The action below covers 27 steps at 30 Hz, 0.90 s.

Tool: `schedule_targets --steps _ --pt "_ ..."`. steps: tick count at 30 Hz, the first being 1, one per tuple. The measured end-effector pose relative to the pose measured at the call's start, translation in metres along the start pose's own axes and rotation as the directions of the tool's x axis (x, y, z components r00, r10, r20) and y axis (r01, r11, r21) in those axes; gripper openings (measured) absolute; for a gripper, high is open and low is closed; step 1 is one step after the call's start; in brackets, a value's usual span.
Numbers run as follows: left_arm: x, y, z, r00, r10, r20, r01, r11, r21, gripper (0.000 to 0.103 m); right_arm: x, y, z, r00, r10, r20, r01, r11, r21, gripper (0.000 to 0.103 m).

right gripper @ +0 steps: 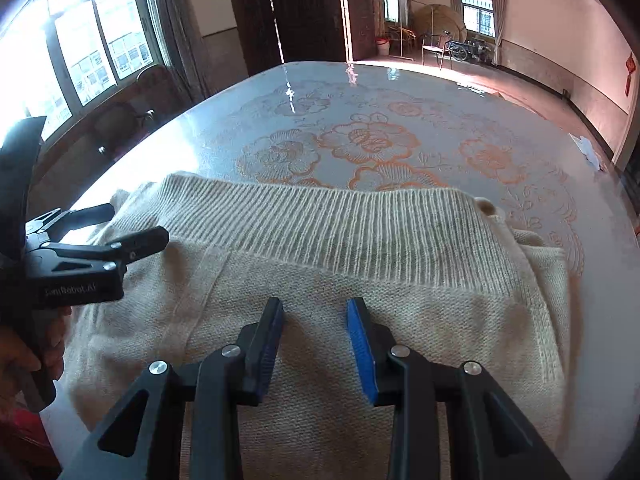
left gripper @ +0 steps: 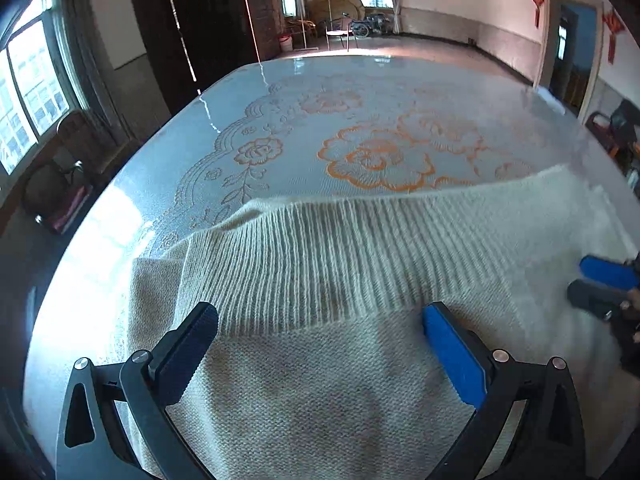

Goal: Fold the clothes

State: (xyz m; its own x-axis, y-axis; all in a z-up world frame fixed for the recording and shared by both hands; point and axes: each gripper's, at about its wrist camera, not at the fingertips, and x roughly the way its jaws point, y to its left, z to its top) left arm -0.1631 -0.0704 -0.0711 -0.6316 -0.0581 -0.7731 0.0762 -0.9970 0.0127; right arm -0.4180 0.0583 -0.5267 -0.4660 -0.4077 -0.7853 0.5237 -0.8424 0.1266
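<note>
sweater point(right gripper: 320, 320) flat on table point(right gripper: 400, 92), ribbed hem point(right gripper: 320, 220) far side.

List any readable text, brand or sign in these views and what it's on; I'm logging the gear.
"SunRobot.AI", roughly, slightly blurred: on the black body of the left gripper, seen in the right wrist view.
Red hangings by the doorway: too blurred to read.
No other text shows.

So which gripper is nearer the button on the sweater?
Right. The right gripper sits mid-sweater, nearer the button; the left gripper is at the opposite side.
</note>
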Motion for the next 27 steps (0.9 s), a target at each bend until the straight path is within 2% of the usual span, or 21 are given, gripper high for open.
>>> schedule_targets --steps 2,4,7,11,13,16,18,20,22,24,26,27 --pt "0.007 0.006 -0.006 1.0 -0.004 0.012 0.004 1.0 0.015 0.103 0.001 -0.012 -0.002 1.0 0.011 0.009 -0.011 0.999 0.04 0.029" --pt "0.013 0.023 -0.002 0.998 -0.066 -0.015 0.065 0.997 -0.039 0.103 -0.005 -0.033 -0.003 0.999 0.015 0.031 -0.019 0.992 0.122 0.029" --pt "0.012 0.037 0.006 0.992 -0.119 -0.045 0.117 0.992 -0.053 0.103 -0.014 -0.062 -0.007 0.998 -0.058 0.027 0.052 0.98 0.192 0.029" --pt "-0.007 0.065 0.012 0.997 -0.065 -0.043 0.06 0.992 -0.11 0.103 -0.04 -0.089 -0.014 0.992 -0.119 0.036 0.104 0.952 0.289 0.032" --pt "-0.017 0.077 0.004 0.998 -0.047 -0.028 0.042 0.985 -0.17 0.103 -0.048 -0.083 -0.018 0.993 -0.106 0.052 0.088 0.958 0.273 0.034" --pt "-0.012 0.077 -0.013 0.998 -0.013 -0.067 0.004 0.991 -0.134 0.103 -0.06 -0.072 -0.023 0.994 -0.087 0.072 0.067 0.967 0.244 0.034" --pt "-0.005 0.069 -0.024 0.994 0.064 -0.084 -0.067 0.997 -0.041 0.103 -0.052 -0.056 -0.027 0.994 -0.106 0.04 0.098 0.98 0.173 0.034" --pt "-0.009 0.07 -0.032 0.999 0.053 -0.006 -0.053 0.998 -0.023 0.103 -0.038 -0.049 -0.032 0.99 -0.142 -0.015 0.143 0.982 0.122 0.034" --pt "-0.006 0.077 -0.029 0.999 0.018 -0.027 -0.019 0.999 -0.045 0.103 -0.028 -0.058 -0.039 0.989 -0.144 -0.043 0.149 0.977 0.153 0.036" --pt "-0.002 0.086 -0.025 0.999 -0.016 -0.046 0.014 0.999 -0.052 0.103 -0.032 -0.066 -0.038 0.992 -0.114 -0.047 0.122 0.968 0.221 0.036" --pt "-0.004 0.094 -0.02 0.997 -0.025 -0.067 0.021 0.998 -0.06 0.103 -0.041 -0.066 -0.038 0.994 -0.107 -0.033 0.112 0.962 0.249 0.037" --pt "-0.008 0.098 -0.019 0.998 -0.002 -0.069 -0.002 0.998 -0.056 0.103 -0.047 -0.064 -0.039 0.993 -0.113 -0.02 0.114 0.962 0.249 0.037"
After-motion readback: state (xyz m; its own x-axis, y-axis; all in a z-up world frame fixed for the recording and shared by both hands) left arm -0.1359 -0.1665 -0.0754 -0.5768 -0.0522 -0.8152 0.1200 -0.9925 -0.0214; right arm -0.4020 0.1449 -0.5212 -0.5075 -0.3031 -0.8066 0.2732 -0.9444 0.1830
